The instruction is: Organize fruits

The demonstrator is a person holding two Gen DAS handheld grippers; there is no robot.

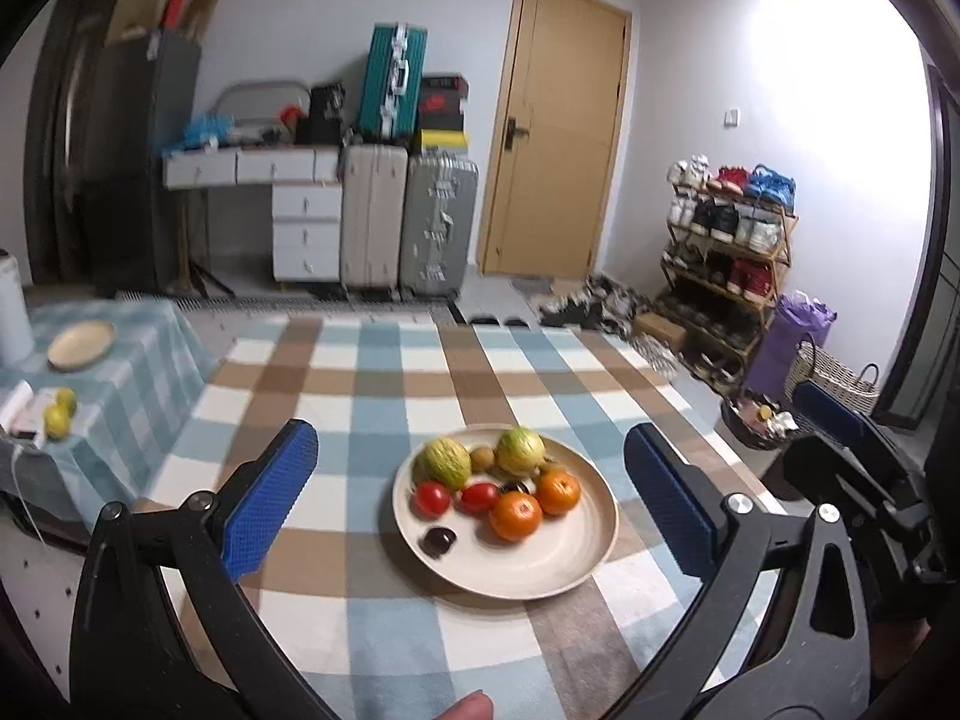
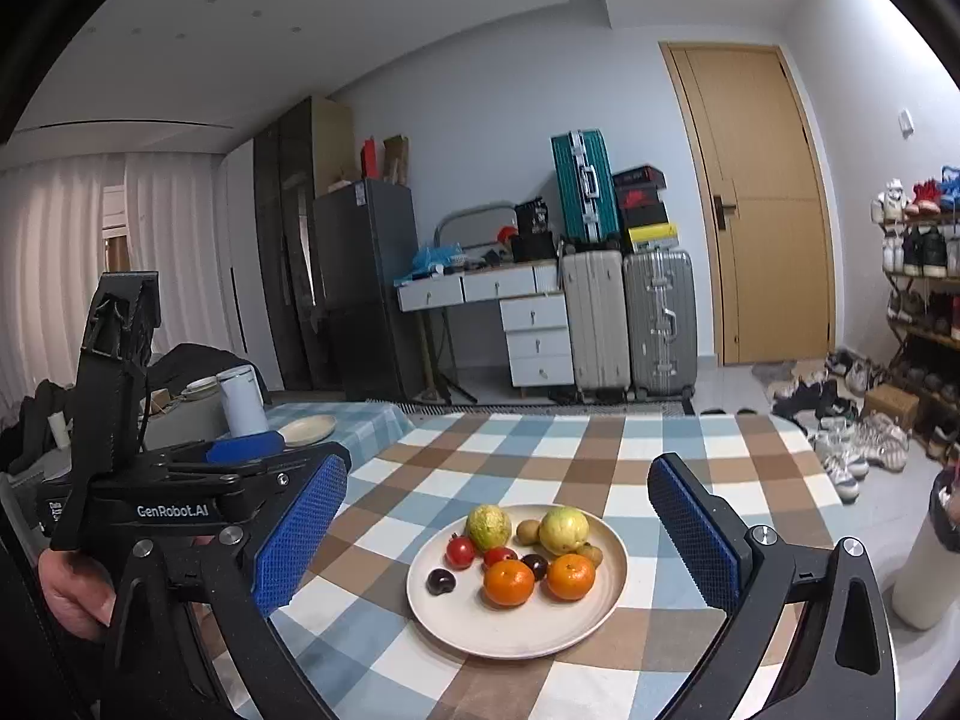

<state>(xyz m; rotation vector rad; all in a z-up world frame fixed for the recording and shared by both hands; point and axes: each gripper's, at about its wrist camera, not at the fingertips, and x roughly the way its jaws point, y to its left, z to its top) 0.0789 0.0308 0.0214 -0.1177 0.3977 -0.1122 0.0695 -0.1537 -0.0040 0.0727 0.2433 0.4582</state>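
Left wrist view: we see the left hand-held gripper spread wide, nothing between its blue pads, with the plate of fruit on the checked table ahead. Our right hand-held gripper is just as wide and empty, two oranges nearest us on that plate.

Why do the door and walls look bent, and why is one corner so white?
Left wrist view: fisheye lens bows the door; the upper right wall is washed out by glare; the fruit on the plate looks slightly blurred. Right wrist view: same curving, dark lens rim, more even light, sharper fruit.
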